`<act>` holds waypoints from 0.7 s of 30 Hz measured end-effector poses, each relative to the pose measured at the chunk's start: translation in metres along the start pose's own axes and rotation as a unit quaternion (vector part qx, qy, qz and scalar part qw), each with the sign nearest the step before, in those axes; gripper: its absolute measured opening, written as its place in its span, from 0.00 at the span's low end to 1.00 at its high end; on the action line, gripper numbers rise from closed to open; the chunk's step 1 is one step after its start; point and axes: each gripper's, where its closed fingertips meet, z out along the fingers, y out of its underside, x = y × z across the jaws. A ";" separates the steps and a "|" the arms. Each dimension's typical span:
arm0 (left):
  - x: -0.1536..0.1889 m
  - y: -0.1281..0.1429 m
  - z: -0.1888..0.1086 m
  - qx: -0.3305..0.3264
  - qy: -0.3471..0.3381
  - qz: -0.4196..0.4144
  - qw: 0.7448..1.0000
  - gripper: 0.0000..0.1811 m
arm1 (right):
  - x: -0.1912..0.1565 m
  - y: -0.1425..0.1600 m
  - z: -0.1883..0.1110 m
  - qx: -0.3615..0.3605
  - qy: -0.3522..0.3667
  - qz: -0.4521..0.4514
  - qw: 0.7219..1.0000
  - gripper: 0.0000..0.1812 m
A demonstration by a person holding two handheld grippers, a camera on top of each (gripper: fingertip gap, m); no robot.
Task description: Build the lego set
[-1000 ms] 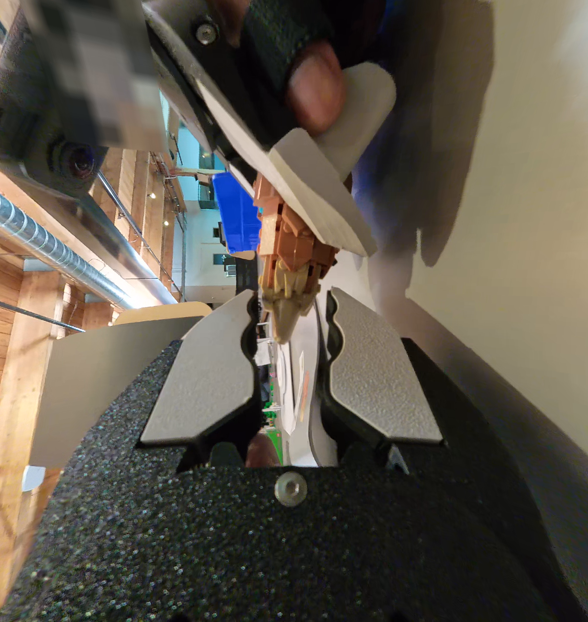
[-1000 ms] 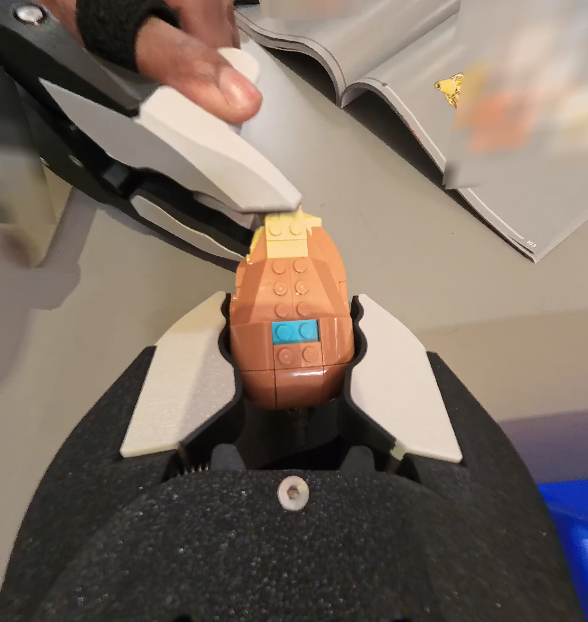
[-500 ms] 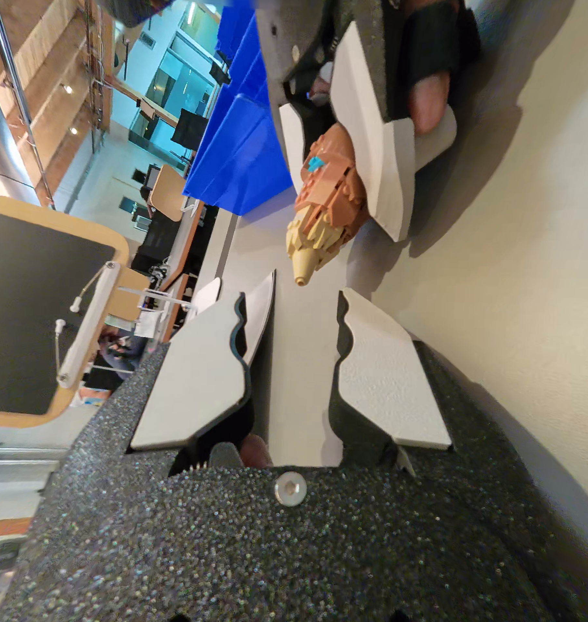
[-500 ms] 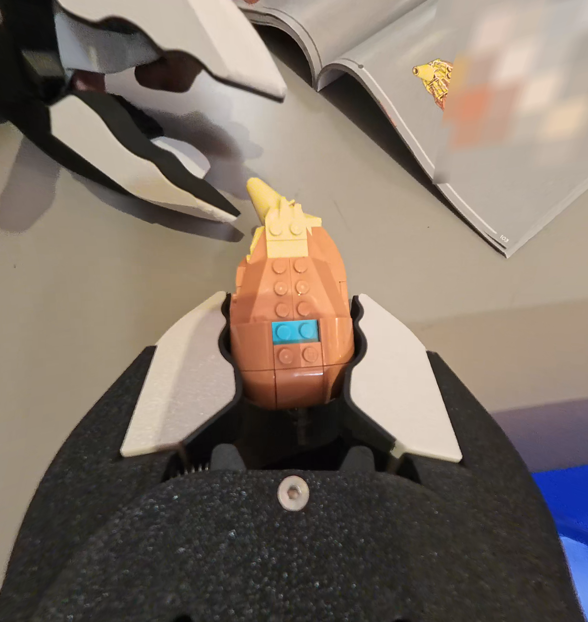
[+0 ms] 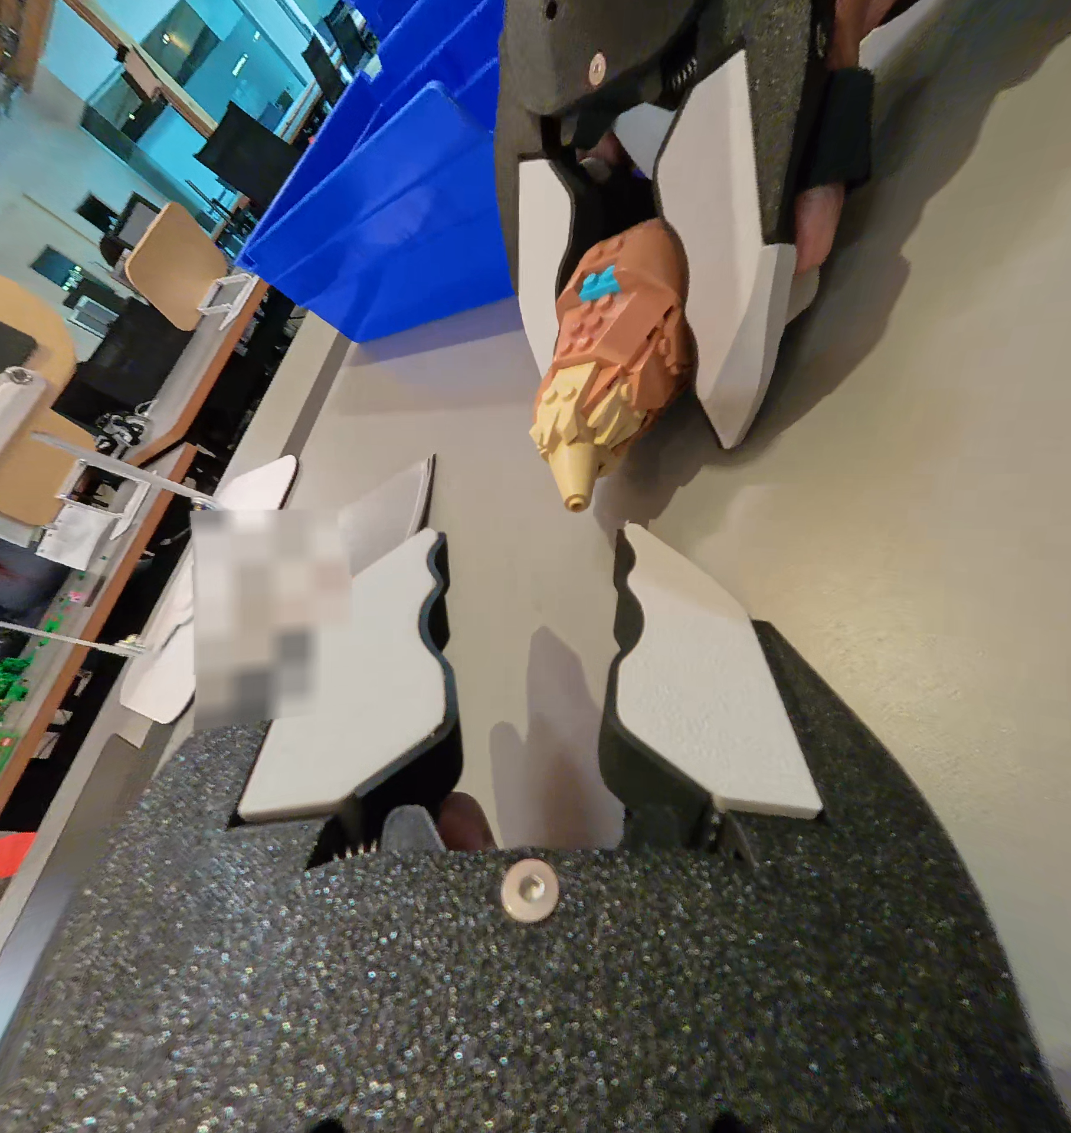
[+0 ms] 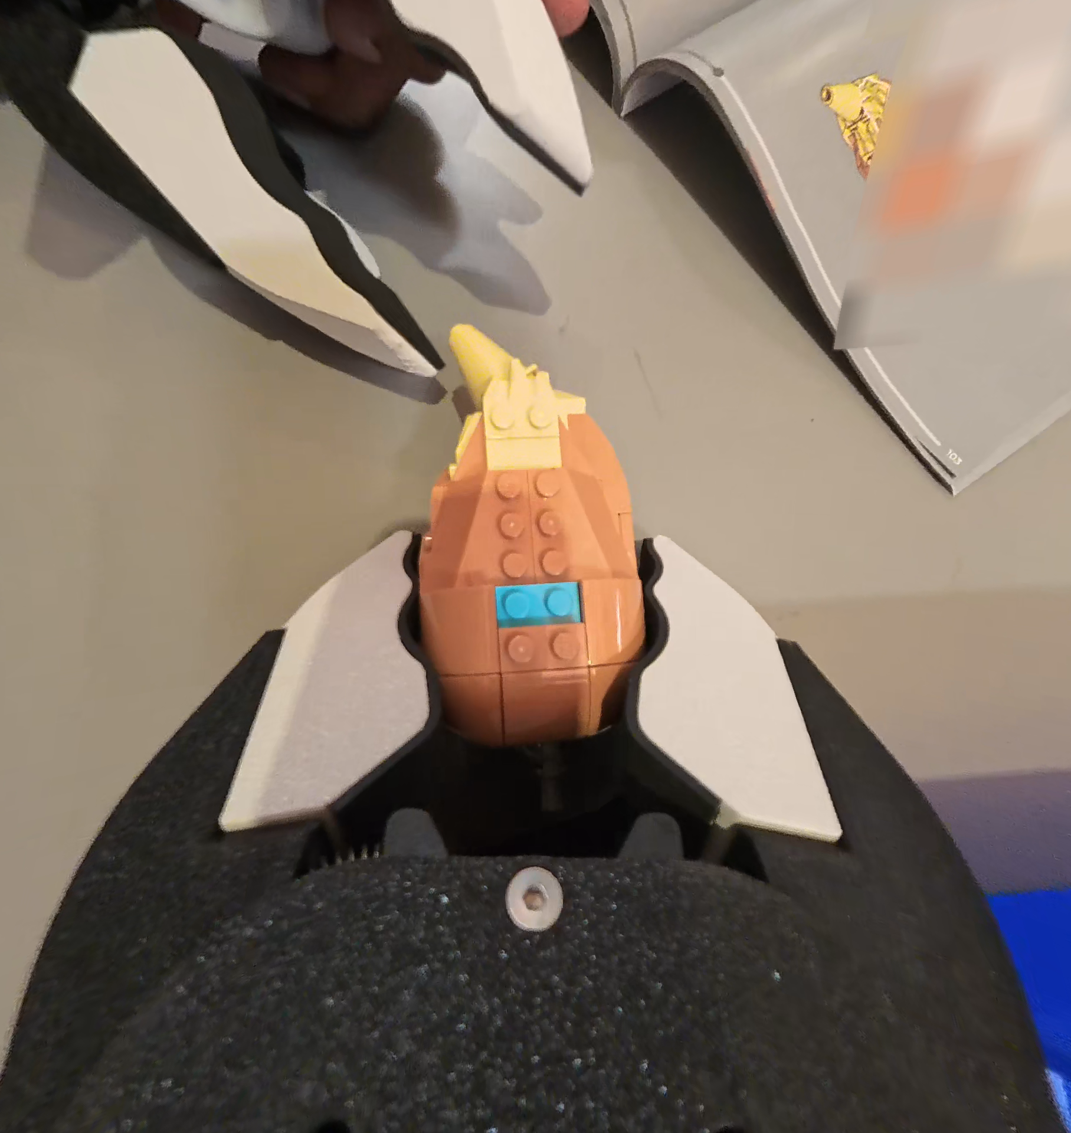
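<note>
A brown egg-shaped lego build (image 6: 529,588) with a small blue plate (image 6: 537,604) on top and a tan spiked end with a cone tip (image 6: 477,358) sits between the fingers of my right gripper (image 6: 529,542), which is shut on it just above the table. In the left wrist view the same build (image 5: 618,349) points its cone (image 5: 572,478) at my left gripper (image 5: 529,533). My left gripper is open and empty, a short way in front of the cone. It shows in the right wrist view (image 6: 508,270) with one fingertip (image 6: 422,365) beside the cone.
An open instruction booklet (image 6: 888,245) lies on the beige table (image 6: 152,490) at the upper right. Blue bins (image 5: 392,202) stand along the table's far side, also at the lower right of the right wrist view (image 6: 1048,993). Beyond the table's edge are chairs and desks. Tip to tip, the grippers are about 7 cm apart.
My left gripper has let go of the tan end of the build, opened, and drawn back from it. My right gripper keeps its hold on the build.
</note>
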 end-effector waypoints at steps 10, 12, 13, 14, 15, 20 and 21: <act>-0.016 0.001 -0.012 0.023 0.027 -0.135 0.990 0.28 | 0.005 -0.002 0.003 -0.007 0.013 0.018 1.000 0.38; -0.020 0.000 -0.015 0.034 0.025 -0.155 0.987 0.28 | 0.005 -0.001 0.002 -0.008 0.016 0.020 1.000 0.38; -0.023 -0.001 -0.017 0.042 0.024 -0.165 0.985 0.28 | 0.005 0.000 0.001 -0.010 0.018 0.021 1.000 0.38; -0.026 -0.002 -0.019 0.049 0.022 -0.176 0.983 0.28 | 0.005 0.001 -0.001 -0.012 0.023 0.018 0.999 0.38; -0.029 -0.002 -0.021 0.056 0.020 -0.187 0.981 0.28 | 0.005 0.002 -0.003 -0.016 0.031 0.012 0.999 0.39; -0.052 -0.001 -0.032 0.084 -0.008 -0.236 0.968 0.28 | 0.006 0.005 -0.024 -0.019 0.078 -0.011 0.997 0.40; -0.058 -0.002 -0.035 0.092 -0.015 -0.247 0.965 0.29 | 0.006 0.005 -0.029 -0.015 0.087 -0.012 0.996 0.38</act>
